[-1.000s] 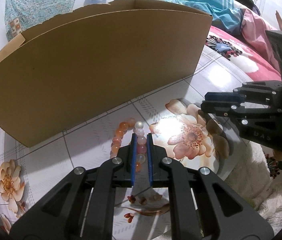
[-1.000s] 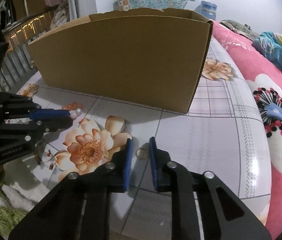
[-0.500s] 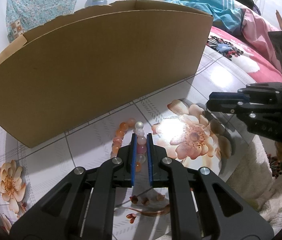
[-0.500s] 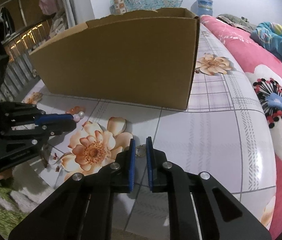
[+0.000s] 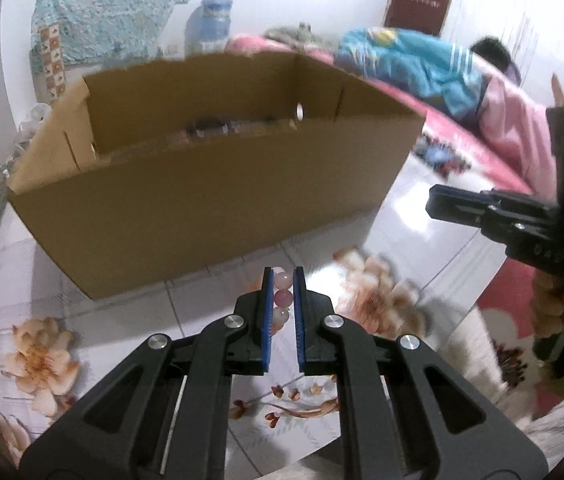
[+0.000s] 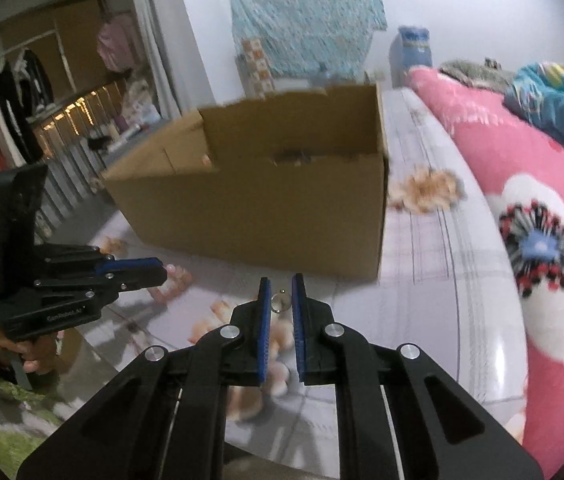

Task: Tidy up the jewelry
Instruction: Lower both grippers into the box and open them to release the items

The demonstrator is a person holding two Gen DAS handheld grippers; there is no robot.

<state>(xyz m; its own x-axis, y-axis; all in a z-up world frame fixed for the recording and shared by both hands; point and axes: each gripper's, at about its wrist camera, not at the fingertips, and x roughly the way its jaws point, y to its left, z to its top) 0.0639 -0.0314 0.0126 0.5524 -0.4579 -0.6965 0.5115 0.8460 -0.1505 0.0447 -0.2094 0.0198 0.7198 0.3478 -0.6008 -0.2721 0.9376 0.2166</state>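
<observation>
My left gripper (image 5: 282, 276) is shut on a bead bracelet (image 5: 283, 298) of pink and pale beads, held above the flowered tabletop (image 5: 202, 312) in front of an open cardboard box (image 5: 218, 196). In the right wrist view this gripper (image 6: 154, 270) shows at the left with beads (image 6: 174, 276) hanging from it. My right gripper (image 6: 281, 286) is shut on a small metal ring (image 6: 281, 302), lifted above the table before the box (image 6: 266, 216). The right gripper (image 5: 442, 202) also shows at the right of the left wrist view.
The box holds some dark and brown items (image 5: 210, 128) inside. A pink flowered bed cover (image 6: 542, 248) lies to the right, with a person in blue (image 5: 422, 64) on it. A white fluffy rug (image 5: 482, 352) lies below the table edge.
Both grippers have risen off the table, the left lifting the bracelet and the right lifting the ring. The box interior has come into view.
</observation>
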